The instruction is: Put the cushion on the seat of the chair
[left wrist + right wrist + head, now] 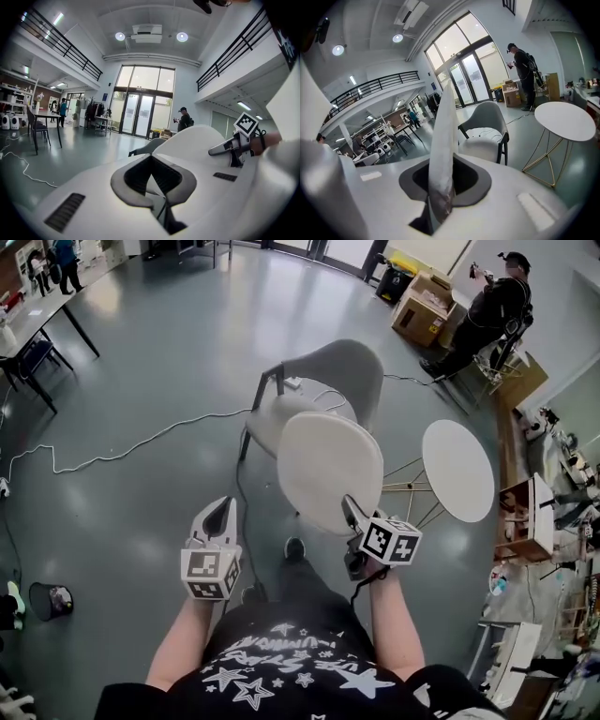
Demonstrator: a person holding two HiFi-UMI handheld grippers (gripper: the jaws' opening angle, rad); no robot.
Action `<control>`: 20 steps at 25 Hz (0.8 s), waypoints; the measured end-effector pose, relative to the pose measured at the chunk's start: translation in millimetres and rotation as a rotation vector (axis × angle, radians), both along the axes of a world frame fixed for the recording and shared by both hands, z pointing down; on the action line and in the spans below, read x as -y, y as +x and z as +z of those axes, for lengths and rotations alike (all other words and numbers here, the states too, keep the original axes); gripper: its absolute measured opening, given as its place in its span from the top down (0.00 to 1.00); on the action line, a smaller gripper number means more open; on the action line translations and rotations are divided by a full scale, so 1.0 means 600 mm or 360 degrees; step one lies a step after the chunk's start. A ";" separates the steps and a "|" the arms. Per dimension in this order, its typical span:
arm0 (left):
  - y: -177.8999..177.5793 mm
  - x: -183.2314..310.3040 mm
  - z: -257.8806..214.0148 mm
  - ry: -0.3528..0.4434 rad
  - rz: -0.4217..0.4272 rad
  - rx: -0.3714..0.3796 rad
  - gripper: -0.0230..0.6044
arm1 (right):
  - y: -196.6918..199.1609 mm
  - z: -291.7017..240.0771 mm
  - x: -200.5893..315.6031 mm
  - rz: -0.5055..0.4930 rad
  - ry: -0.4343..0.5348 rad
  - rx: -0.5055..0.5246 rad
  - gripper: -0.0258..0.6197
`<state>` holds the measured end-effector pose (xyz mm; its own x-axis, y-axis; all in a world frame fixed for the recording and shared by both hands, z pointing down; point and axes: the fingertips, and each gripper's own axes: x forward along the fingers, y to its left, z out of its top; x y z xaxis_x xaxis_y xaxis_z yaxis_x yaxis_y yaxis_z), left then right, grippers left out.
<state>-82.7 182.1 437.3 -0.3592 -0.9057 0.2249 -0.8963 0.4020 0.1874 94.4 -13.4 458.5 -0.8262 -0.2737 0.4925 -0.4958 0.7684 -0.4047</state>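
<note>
Right tongs (349, 507) pinching the round white cushion (328, 470) by its near rim only. It is in the air in front of the grey chair (349, 367), not on the seat (272, 418) yet. Left tongs (223, 512) pressed together, empty, off to the side.

Risks:
- One-point edge grip, so the pad can pivot or slip out on the way over.
- White cable (314, 392) lies on the seat and could get trapped underneath.
- Could land propped against the backrest instead of flat.

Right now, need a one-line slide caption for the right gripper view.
Right tool shut on the white seat cushion, held edge-on toward the grey chair, round white table at right.
</note>
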 end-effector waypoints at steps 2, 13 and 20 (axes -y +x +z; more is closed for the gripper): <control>-0.013 0.006 0.011 -0.0016 -0.0028 -0.0014 0.95 | -0.021 0.016 0.022 -0.0009 -0.0025 -0.0017 0.88; -0.117 0.151 0.017 -0.0133 -0.0062 0.0011 0.95 | -0.175 0.043 0.179 -0.0124 -0.0111 -0.0020 0.88; -0.169 0.262 0.023 -0.0199 -0.0081 0.0002 0.95 | -0.229 0.079 0.288 -0.0151 -0.0187 -0.0066 0.88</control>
